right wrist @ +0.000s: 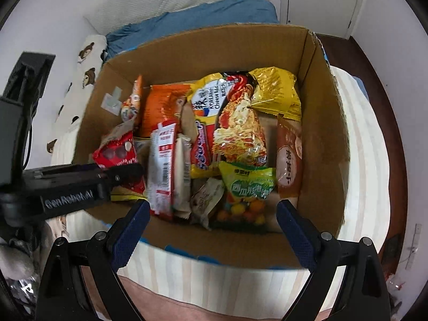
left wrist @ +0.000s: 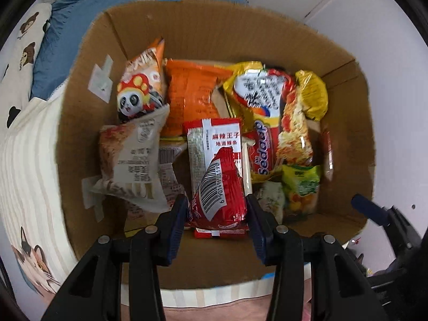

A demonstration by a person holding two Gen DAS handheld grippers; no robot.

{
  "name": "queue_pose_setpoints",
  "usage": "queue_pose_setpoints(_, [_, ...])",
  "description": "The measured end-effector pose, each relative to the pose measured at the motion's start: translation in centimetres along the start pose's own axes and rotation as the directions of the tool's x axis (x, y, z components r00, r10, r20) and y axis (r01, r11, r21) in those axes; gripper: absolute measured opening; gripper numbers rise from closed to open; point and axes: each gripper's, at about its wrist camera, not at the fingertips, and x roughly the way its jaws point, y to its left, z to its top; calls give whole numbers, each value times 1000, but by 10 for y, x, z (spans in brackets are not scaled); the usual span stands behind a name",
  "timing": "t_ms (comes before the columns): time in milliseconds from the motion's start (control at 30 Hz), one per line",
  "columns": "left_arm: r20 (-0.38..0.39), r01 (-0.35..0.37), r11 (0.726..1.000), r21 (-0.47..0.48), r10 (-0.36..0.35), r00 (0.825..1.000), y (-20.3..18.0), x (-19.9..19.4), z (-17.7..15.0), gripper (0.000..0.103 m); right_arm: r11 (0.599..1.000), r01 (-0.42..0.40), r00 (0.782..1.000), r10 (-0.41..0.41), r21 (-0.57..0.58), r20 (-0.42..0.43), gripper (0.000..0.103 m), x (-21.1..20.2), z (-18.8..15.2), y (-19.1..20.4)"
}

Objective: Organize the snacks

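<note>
An open cardboard box (left wrist: 347,123) holds several snack packs. My left gripper (left wrist: 217,208) is shut on a red spicy-strip packet (left wrist: 218,184) with a barcode and holds it upright inside the box near its front wall. In the right wrist view the same gripper (right wrist: 125,172) reaches in from the left, and the red and white packet (right wrist: 160,171) stands on edge beside it. My right gripper (right wrist: 211,214) is open and empty above the front rim of the box (right wrist: 329,139), over a green candy bag (right wrist: 247,187).
Inside the box lie a Sedaap noodle pack (left wrist: 270,133), an orange pack (left wrist: 190,93), a panda bag (left wrist: 141,88), a beige bag (left wrist: 131,160) and a brown pack (right wrist: 290,157). The box sits on a striped bedcover (right wrist: 369,160) with a blue blanket (left wrist: 93,13) behind.
</note>
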Motion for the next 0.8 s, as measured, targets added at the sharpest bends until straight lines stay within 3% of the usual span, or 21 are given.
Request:
queue_pose_setpoints(267, [-19,-72,997,7,73,997,1,13,0,44,1000,11,1000,-11,18,-25,97,17,3,-6])
queue_pose_setpoints(333, [-17,-46,999,0,46,999,2,11,0,58,1000,12,1000,-12,18,-25,97,18,3,-6])
queue_pose_setpoints(800, [73,-81,996,32,78,994,-17,-23,-8,82,998,17,999,-20,69,45,97,-16,-3,-21])
